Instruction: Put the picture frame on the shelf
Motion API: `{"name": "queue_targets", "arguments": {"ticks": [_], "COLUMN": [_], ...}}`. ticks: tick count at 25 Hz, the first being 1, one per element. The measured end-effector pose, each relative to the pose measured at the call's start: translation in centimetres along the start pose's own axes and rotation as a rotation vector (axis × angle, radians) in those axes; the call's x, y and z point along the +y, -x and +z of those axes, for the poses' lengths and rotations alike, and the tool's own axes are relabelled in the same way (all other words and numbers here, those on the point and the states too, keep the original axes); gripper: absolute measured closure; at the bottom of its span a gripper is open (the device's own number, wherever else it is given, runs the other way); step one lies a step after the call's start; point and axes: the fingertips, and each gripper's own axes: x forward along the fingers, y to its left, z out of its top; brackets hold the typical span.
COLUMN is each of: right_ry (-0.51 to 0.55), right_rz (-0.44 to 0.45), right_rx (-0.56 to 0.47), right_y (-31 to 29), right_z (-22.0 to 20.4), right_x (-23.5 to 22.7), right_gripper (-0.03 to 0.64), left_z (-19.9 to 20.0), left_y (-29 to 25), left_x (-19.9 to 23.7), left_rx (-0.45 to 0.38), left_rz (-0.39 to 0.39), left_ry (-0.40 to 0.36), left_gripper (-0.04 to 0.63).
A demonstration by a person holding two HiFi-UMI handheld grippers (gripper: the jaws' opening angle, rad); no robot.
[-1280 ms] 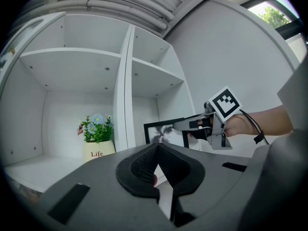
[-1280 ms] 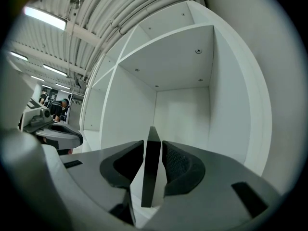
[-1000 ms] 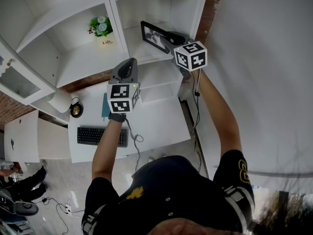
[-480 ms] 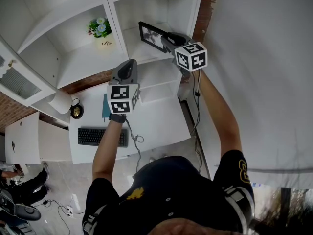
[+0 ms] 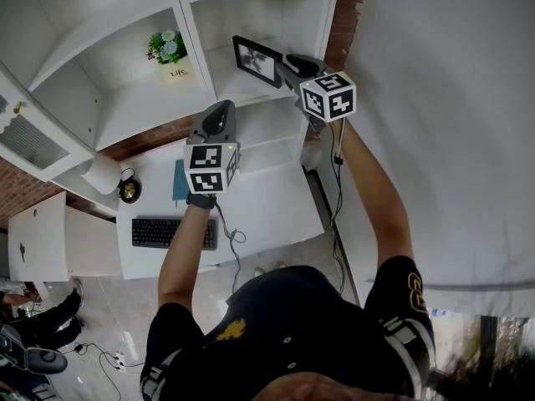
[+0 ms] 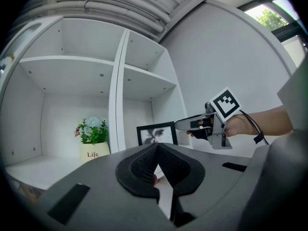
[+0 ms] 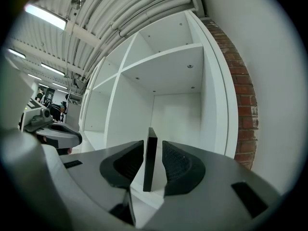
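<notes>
The black picture frame with a grey photo sits in the upper right compartment of the white shelf unit. My right gripper is shut on its right edge. In the right gripper view the frame stands edge-on and upright between the jaws of the right gripper. In the left gripper view the frame faces me, with the right gripper at its side; its bottom edge is hidden. My left gripper hangs lower, in front of the shelf divider. The left gripper is shut and holds nothing.
A small potted plant stands in the compartment to the left of the divider. A white desk below carries a keyboard, a blue item and a round dark object. A brick wall borders the shelf's right side.
My right gripper has carried the frame slightly up and to the left, deeper into the compartment. The left gripper has stayed where it was.
</notes>
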Motion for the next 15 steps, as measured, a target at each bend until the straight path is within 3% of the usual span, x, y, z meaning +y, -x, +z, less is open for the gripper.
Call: {"name": "queue_targets", "arguments": {"ticks": [9,15], "right_ry": [-0.011,-0.023], "right_rz": [0.016,0.025], "right_rx": [0.002,-0.004], "right_y": [1.0,1.5], "right_z": [-0.6,-0.9], "right_x": [0.5,0.8], "right_gripper": [0.512,0.551], "left_z": [-0.2,-0.6], "left_y": [0.5,0.7], "left_x": [-0.6,-1.2], "left_rx": [-0.004,-0.005], "left_rz": [0.004,-0.012], "left_ry": [0.005,-0.026], "left_gripper": [0.577,0.577]}}
